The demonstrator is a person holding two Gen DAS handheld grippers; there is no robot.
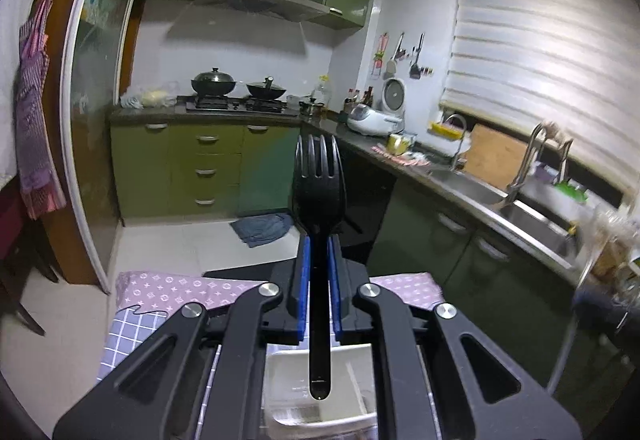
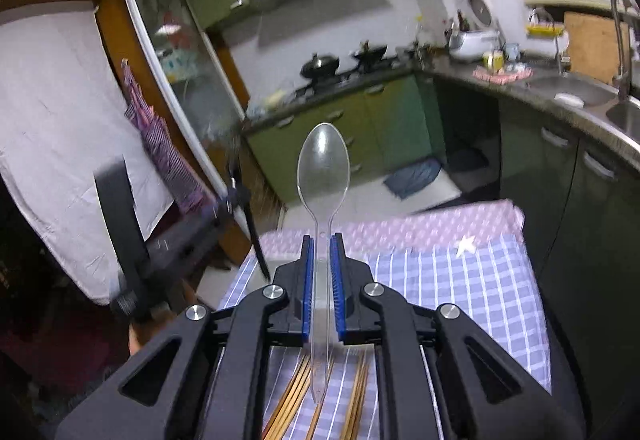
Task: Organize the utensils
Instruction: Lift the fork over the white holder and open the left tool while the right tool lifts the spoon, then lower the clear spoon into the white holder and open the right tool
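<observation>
Across the lower half of the right wrist view, you have the checked blue tablecloth (image 2: pixel 460 280) spread over the table, with a pink patterned cloth (image 2: pixel 420 226) along its far edge. At the bottom centre of the left wrist view sits a white plastic container (image 1: pixel 352 360) under your left gripper (image 1: pixel 319 240). That claw is pinching a black plastic fork (image 1: pixel 319 176) by its handle, tines pointing up to the frame's centre. Your right gripper (image 2: pixel 322 238) is clamped on a clear plastic spoon (image 2: pixel 323 160), bowl uppermost at mid-frame. Below its handle, at the bottom centre, wooden chopsticks (image 2: pixel 292 392) lie on the checked cloth.
</observation>
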